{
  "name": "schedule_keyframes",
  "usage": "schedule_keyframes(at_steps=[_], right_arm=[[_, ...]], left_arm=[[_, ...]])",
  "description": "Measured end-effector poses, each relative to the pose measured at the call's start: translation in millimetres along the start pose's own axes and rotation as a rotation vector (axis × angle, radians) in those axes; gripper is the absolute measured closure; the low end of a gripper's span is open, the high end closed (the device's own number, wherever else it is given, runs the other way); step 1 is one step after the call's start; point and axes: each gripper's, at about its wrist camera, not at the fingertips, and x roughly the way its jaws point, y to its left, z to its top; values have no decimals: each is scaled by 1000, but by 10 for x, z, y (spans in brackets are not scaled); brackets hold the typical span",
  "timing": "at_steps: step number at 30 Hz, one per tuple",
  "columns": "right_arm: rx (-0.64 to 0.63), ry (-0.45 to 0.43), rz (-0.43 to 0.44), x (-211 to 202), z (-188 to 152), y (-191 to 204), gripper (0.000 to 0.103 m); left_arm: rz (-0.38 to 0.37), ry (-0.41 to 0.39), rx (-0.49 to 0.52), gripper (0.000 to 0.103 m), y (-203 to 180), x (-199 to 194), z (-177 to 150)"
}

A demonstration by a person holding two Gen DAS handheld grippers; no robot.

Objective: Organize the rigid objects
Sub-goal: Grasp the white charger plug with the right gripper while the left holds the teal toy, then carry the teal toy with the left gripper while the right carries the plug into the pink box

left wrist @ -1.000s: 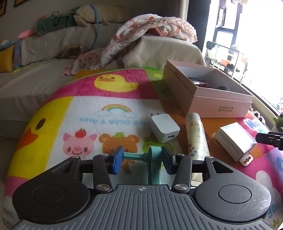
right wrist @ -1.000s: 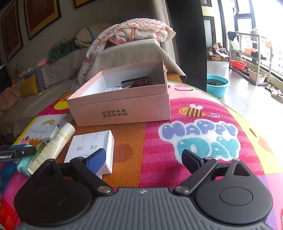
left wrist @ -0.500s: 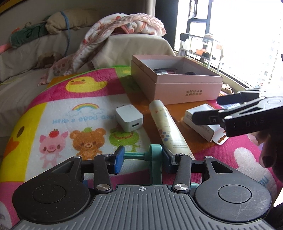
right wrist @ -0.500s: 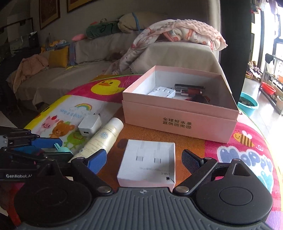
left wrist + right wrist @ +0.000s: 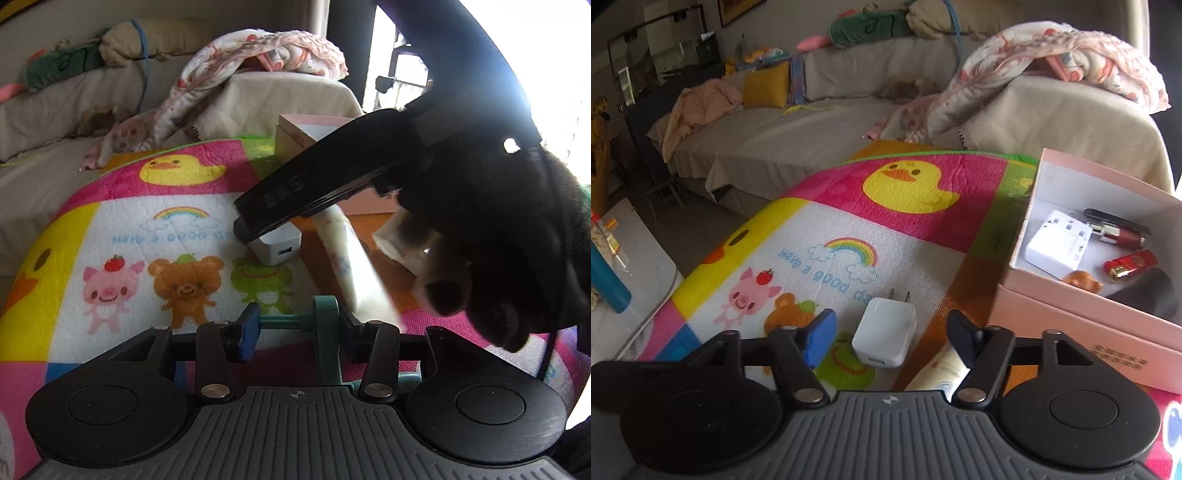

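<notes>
- Left gripper [image 5: 297,332]: fingers clamped on a teal plastic piece [image 5: 325,317], above the cartoon play mat [image 5: 122,236].
- Right gripper [image 5: 888,334]: fingers spread apart, the white USB charger [image 5: 884,332] lying on the mat between them.
- Cream tube [image 5: 940,373] just under its right finger.
- Open pink box [image 5: 1082,332] right of it holds a white adapter [image 5: 1058,249] and lipsticks [image 5: 1123,234].

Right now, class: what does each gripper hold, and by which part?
Left gripper grips a teal tool by its crossbar and upright post. Right gripper holds nothing.
</notes>
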Motion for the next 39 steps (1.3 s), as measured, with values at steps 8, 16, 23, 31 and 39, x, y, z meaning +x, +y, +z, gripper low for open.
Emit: schedule_keyframes(at_steps=[8,16,23,31,39], right_arm=[[-80,55,25,-51,-116,142,70],[-44,-68,-21,-952,-537,-146,70],[-47,-26,-131,-1340,-1158,-379,71],[-49,-24,-315,-1496,-1676,-595,49],[172,-65,-227,-1590,-1701,-860,29]], left_arm=[[-2,-6,-5,54,2,-8,-15],[-25,-7,15,54,-49,-40,-47],[-43,3,102,55,-279,-66,-85],[-28,31,128,55,-394,-45,-89],[-16,30,121,54,-414,-43,-106]])
